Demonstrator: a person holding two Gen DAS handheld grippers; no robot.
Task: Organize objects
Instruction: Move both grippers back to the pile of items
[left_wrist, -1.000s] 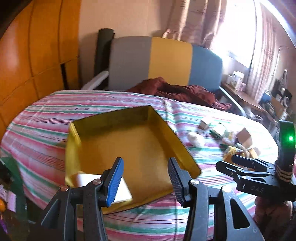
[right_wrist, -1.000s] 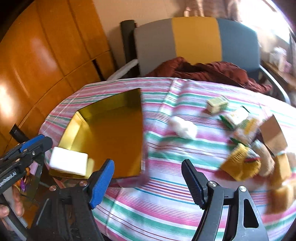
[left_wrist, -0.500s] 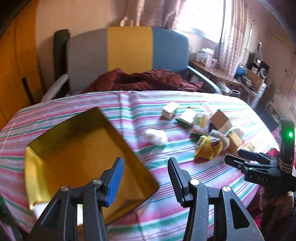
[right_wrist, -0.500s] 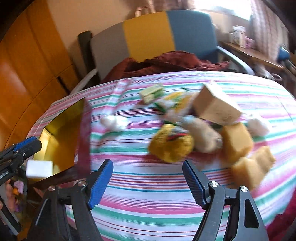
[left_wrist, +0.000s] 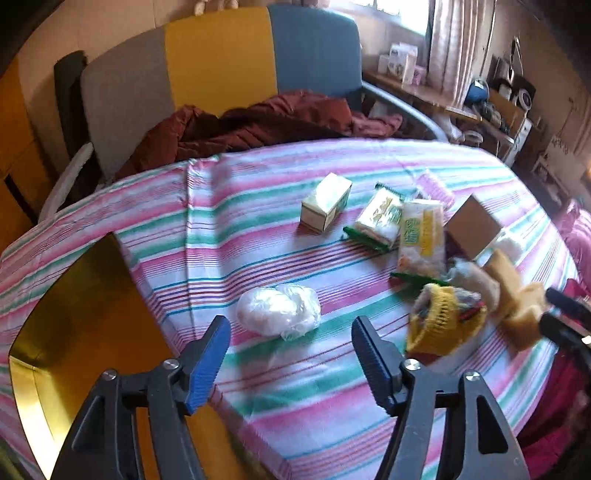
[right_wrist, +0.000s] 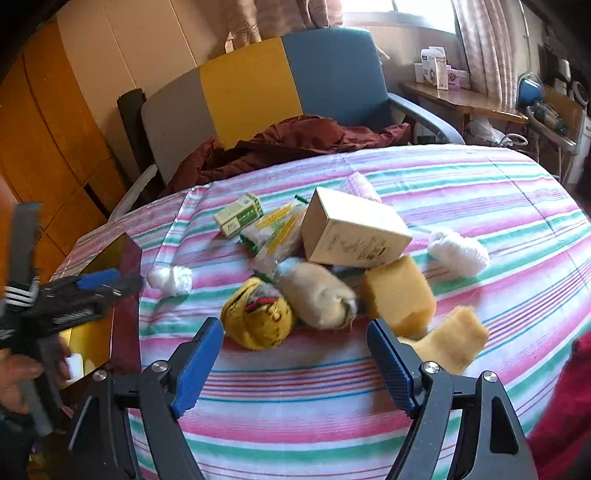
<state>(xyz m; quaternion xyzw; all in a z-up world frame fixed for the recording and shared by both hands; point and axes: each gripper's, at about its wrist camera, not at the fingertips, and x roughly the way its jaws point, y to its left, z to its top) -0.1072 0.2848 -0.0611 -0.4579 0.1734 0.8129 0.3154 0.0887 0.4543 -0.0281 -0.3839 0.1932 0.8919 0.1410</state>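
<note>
Now the left gripper (left_wrist: 290, 347) is opening its ribbed blue jaws, nothing between them, just below a crinkly white plastic-wrapped bundle (left_wrist: 279, 311) at mid-frame on the striped cloth (left_wrist: 229, 206). A glossy gold tray (left_wrist: 74, 332) with upturned walls fills the lower left; against the earlier left-wrist frames it has slid from centre to the edge, and the white block then seen inside it no longer shows in that view. The right gripper (right_wrist: 295, 350) is also opening, empty, low in its frame before a heap: a knitted yellow item (right_wrist: 258, 319), a fuzzy beige roll (right_wrist: 317, 299), a porous tan sponge block (right_wrist: 397, 297), a plain cardboard box (right_wrist: 354, 230) and a fluffy white tuft (right_wrist: 458, 251). That heap has shifted from the right edge to centre
</note>
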